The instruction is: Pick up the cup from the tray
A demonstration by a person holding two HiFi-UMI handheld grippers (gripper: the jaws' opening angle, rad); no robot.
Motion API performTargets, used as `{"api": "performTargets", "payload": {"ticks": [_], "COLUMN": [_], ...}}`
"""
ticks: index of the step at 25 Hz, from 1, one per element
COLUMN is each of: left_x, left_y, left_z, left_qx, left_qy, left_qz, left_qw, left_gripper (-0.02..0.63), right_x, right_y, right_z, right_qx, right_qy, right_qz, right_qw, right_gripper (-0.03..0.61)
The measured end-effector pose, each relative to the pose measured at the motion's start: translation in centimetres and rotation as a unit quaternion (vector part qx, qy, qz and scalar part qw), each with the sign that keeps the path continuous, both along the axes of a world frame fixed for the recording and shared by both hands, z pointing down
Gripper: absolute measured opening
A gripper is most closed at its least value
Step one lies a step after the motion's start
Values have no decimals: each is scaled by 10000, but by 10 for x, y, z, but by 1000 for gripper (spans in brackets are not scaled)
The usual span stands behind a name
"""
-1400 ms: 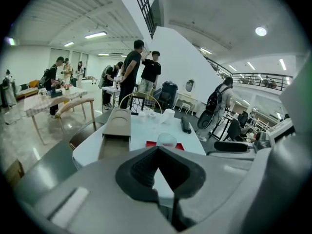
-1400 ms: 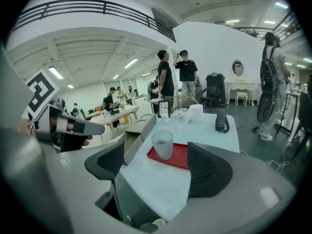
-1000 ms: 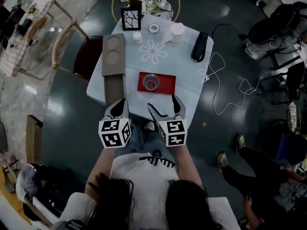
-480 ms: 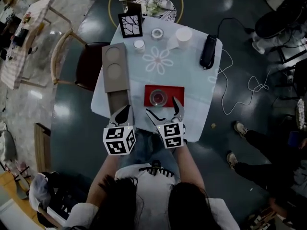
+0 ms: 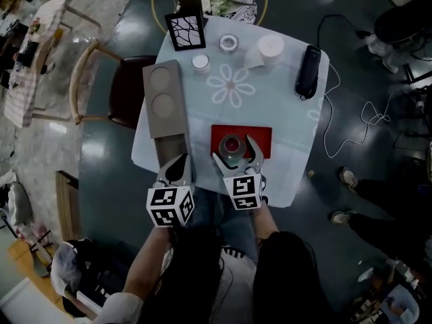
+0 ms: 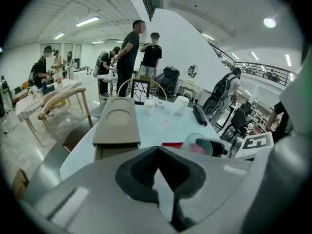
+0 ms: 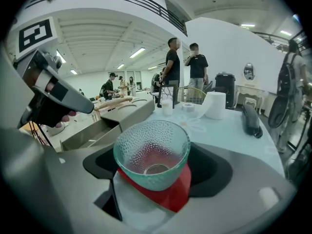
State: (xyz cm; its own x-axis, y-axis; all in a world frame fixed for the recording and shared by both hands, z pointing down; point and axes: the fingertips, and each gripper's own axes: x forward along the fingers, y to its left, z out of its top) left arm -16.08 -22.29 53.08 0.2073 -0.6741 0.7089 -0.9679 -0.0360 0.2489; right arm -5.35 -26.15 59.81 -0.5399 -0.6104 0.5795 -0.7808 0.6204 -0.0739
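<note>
Between the jaws of the right gripper (image 5: 234,150) stands the cup (image 7: 152,152), a clear dimpled glass. The jaws are spread wide, one on each side of it. They have just been closing, yet the pads do not clearly press on the glass. The cup is upright on the red tray (image 5: 262,137), mouth up, its long axis vertical. In the right gripper view the cup and jaws hide most of the tray, so only a red wedge shows under the base.

Just to the left, the left gripper (image 5: 177,166) has its jaws together with nothing between them, and it hangs over the near edge of the tabletop (image 5: 202,120). Its own view cuts the cup off behind the jaw bodies.

Each gripper's cube (image 5: 166,206) carries black-and-white square markers rather than letters.

Farther out on the tabletop lie a tan holder (image 5: 164,96) with two round recesses, a white roll (image 5: 270,47) and a black object (image 5: 308,69) too dim to identify.
</note>
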Motion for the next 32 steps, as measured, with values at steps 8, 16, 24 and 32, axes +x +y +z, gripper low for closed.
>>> {"api": "performTargets", "payload": {"ticks": [8, 16, 24, 32], "left_x": [-14, -3, 23, 46], "left_y": [12, 11, 21, 28], "left_z": [12, 10, 11, 12], "left_qx": [-152, -107, -99, -81], "left_qy": [-133, -121, -138, -145], "left_qz": [-66, 50, 223, 335], "left_qw": [9998, 9999, 9996, 9993], "left_gripper": [0, 0, 0, 0], "right_x": [-5, 25, 95, 160], "right_y": [-3, -12, -14, -4], "right_z": [-6, -34, -43, -38], "right_qx": [-43, 275, 365, 378], "right_qy": [-92, -75, 17, 104], "right_qz": [-104, 212, 895, 1491], "right_qw": [9999, 9994, 9953, 9880], "right_gripper": [411, 411, 411, 411]}}
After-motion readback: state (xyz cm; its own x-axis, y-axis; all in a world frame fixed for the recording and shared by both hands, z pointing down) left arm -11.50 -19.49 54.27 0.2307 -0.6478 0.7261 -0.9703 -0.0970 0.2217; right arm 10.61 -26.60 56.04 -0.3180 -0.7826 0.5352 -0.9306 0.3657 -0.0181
